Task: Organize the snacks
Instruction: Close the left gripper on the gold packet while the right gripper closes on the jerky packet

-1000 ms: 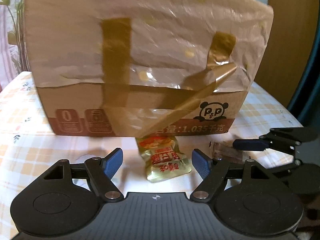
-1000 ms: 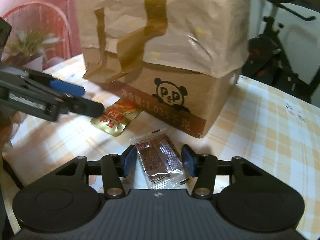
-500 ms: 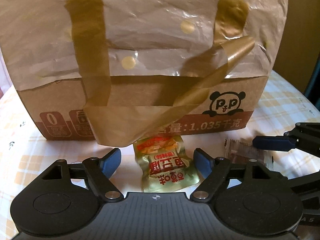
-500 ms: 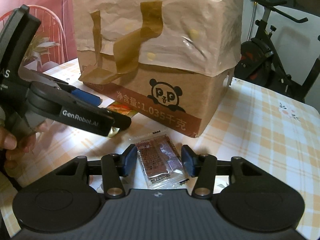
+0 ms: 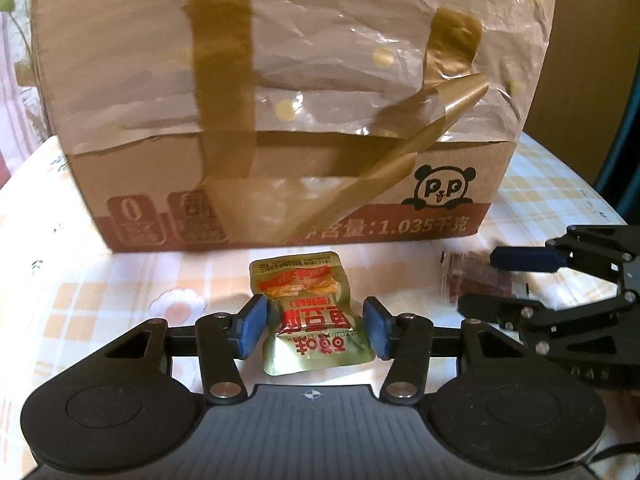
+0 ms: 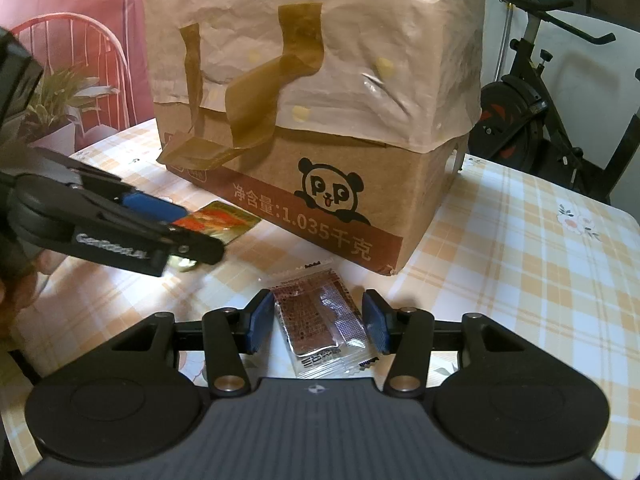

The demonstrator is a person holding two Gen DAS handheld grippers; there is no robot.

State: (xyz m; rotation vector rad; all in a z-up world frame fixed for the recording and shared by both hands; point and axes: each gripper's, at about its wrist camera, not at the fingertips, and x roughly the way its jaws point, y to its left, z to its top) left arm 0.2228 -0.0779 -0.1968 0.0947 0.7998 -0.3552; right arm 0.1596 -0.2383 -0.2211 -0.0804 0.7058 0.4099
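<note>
The left hand-held gripper (image 5: 314,330) is closing its jaws around the gold snack packet (image 5: 312,316), not yet pressing, while the right hand-held gripper (image 6: 318,322) is waiting half open around the dark snack packet (image 6: 324,324), so both should be squeezing the middles evenly.

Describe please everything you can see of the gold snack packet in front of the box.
The gold snack packet is a small shiny foil pouch with red and orange print. It lies flat on the checked tablecloth, just before the cardboard box. It sits between the jaws of the left gripper, which have just been closing around it; firm contact is unclear.
</note>
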